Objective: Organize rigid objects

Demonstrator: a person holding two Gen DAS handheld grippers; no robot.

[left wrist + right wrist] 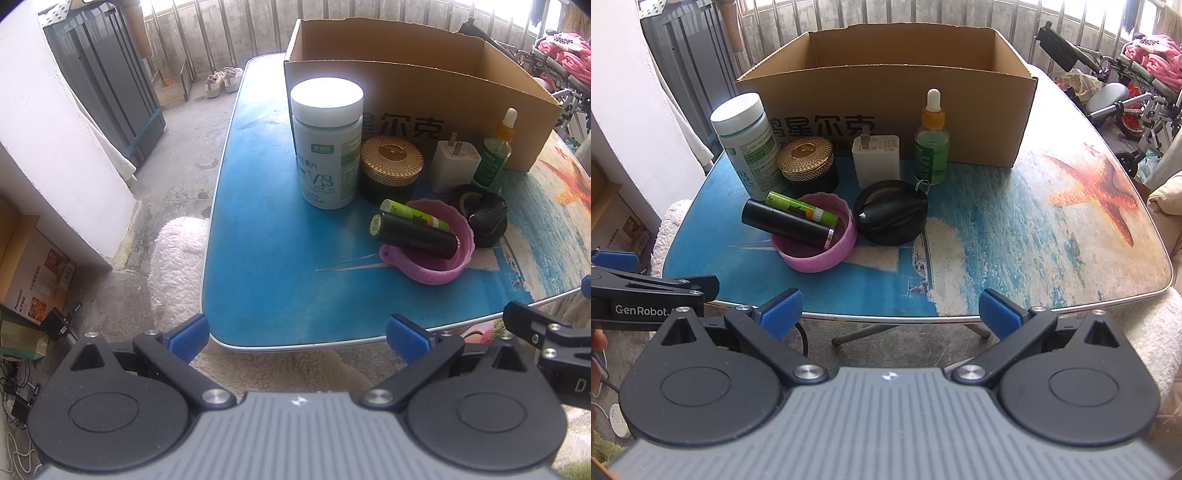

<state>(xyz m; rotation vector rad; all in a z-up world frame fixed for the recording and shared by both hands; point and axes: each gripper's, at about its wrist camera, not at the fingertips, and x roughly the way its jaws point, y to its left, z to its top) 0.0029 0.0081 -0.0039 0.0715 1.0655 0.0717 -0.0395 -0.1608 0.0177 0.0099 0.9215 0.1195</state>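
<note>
Several small items stand in front of an open cardboard box (pixel 979 122) on the blue sea-print table (pixel 1015 251): a white pill bottle (pixel 748 144), a gold-lidded jar (pixel 807 162), a white charger (pixel 876 160), a green dropper bottle (pixel 931 144) and a black lid (pixel 891 216). A pink bowl-shaped lid (pixel 827 254) holds a black tube (pixel 786 223) and a green tube (pixel 803 207). My left gripper (pixel 298 338) and right gripper (pixel 890 314) hover open at the table's near edge, with nothing between their fingers. The same bottle (pixel 327 144) and pink lid (pixel 439 273) show in the left wrist view.
A white fluffy rug (pixel 177 254) lies under the table's left side. Cartons (pixel 33 273) and cables sit on the floor at left. A wheelchair (pixel 1115 99) with pink cloth stands at the far right. Shoes (pixel 223 79) rest by the railing.
</note>
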